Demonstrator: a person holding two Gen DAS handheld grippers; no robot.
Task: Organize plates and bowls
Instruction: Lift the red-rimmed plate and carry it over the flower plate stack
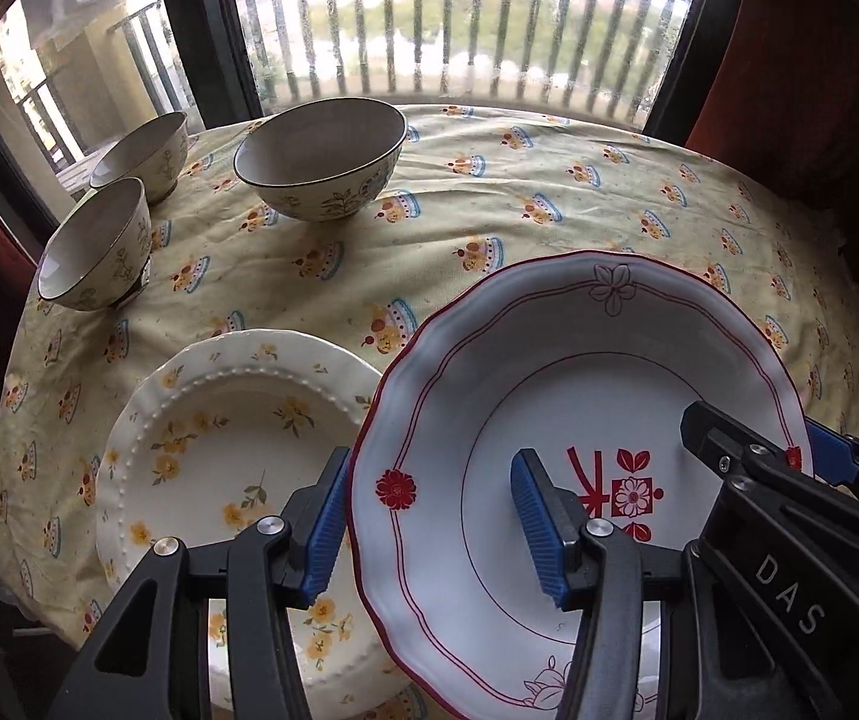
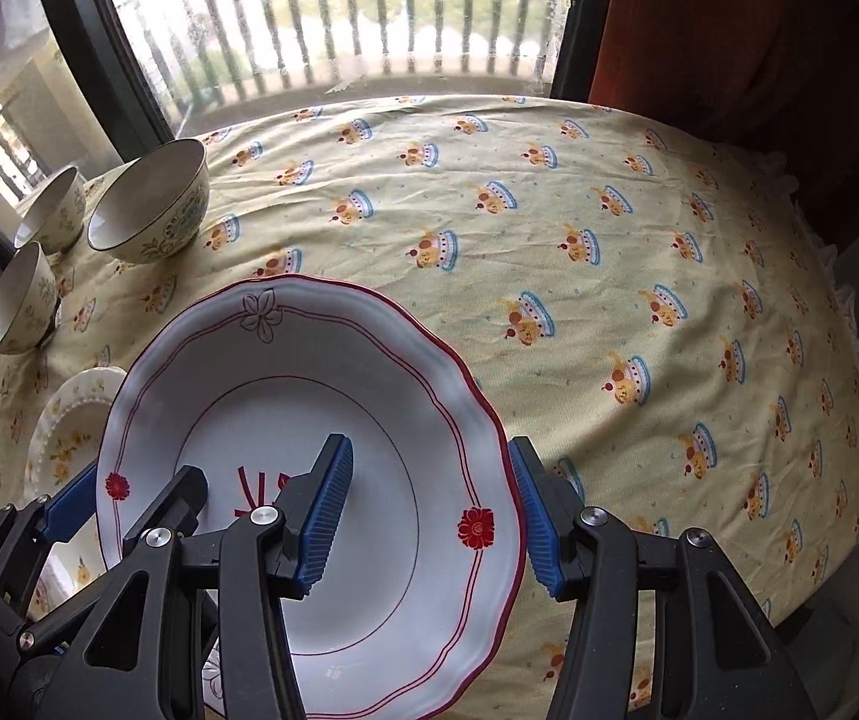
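On the right gripper (image 1: 789, 456), marked "DAS", spread fingers (image 2: 327, 516) straddle the red-rimmed plate's (image 1: 549, 372) rim.

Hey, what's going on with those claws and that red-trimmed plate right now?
Both claws open, straddling opposite rims of the red-trimmed plate: left claw, right claw. Plate overlaps the yellow-flower plate. Three bowls stand apart, far left.

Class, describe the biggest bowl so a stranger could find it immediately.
Start at the balcony window, then drop to the table's far left. Three floral bowls cluster there; the large bowl stands nearest the table's middle. It is clearly wider than the two small bowls beside it.
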